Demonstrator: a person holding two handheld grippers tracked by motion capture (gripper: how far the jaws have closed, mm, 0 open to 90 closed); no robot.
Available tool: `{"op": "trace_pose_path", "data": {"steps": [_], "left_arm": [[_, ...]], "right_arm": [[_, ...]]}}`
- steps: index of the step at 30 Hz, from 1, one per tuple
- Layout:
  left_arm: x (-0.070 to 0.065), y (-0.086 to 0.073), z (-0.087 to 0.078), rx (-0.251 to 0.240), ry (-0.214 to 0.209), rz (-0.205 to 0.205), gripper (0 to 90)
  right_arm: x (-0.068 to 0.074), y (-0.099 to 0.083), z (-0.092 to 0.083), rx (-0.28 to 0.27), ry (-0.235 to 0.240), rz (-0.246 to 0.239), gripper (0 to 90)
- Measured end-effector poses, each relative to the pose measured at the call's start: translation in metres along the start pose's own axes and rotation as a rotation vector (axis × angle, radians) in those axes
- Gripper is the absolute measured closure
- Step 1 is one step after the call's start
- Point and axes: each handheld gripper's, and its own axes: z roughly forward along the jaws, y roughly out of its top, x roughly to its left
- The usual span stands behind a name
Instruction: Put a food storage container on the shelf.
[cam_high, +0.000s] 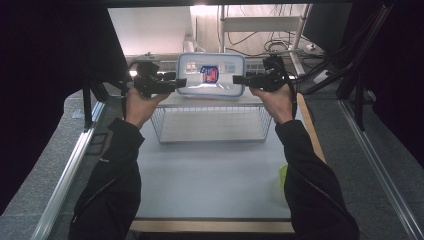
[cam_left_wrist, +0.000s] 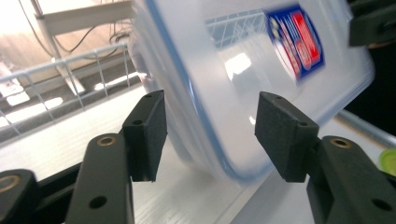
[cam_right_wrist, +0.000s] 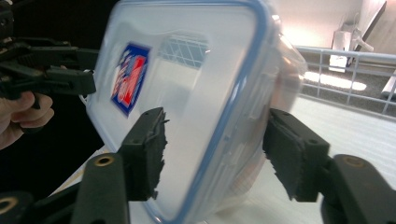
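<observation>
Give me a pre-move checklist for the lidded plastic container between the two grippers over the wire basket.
1. Left gripper straddles the plastic container: ok.
2. Left pads pressing on it: not ok, gaps show beside both pads.
3. Right gripper straddles the container's other end: ok.
4. Right pads pressing: not ok, gaps show.
5. Container resting steadily: cannot tell; it stands tilted on edge and looks blurred.
6. Wire basket below it: ok.

Container (cam_high: 210, 75): translucent glossy plastic, blue-rimmed lid, printed glossy label (cam_high: 209, 74). Basket (cam_high: 215, 131): white-coated metal wire. Tongs' pads (cam_right_wrist: 149, 144): matt black, rough-edged. Surface (cam_high: 210, 180): smooth, matt pale laminate.
</observation>
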Motion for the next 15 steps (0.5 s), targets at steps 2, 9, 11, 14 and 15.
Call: {"op": "trace_pose_path", "data": {"steps": [2,9,11,14,15], "left_arm": [[0.000,-0.001,0.003,0.001,0.007,-0.008,40.9],[0.000,0.001,0.004,0.002,0.006,-0.021,46.1],[-0.001,0.001,0.005,0.001,0.006,-0.023,46.1],[-0.002,0.001,0.005,0.001,0.005,-0.022,46.1],[-0.002,0.000,0.005,-0.001,0.003,-0.022,46.1]], "right_arm": [[-0.002,0.000,0.001,-0.003,-0.005,0.012,36.0],[-0.005,0.003,0.000,-0.010,-0.029,0.007,34.8],[-0.003,0.006,0.000,-0.013,-0.059,-0.005,34.0],[0.002,0.007,-0.001,-0.020,-0.104,-0.037,33.1],[0.004,0.008,-0.003,-0.023,-0.122,-0.043,33.7]]}}
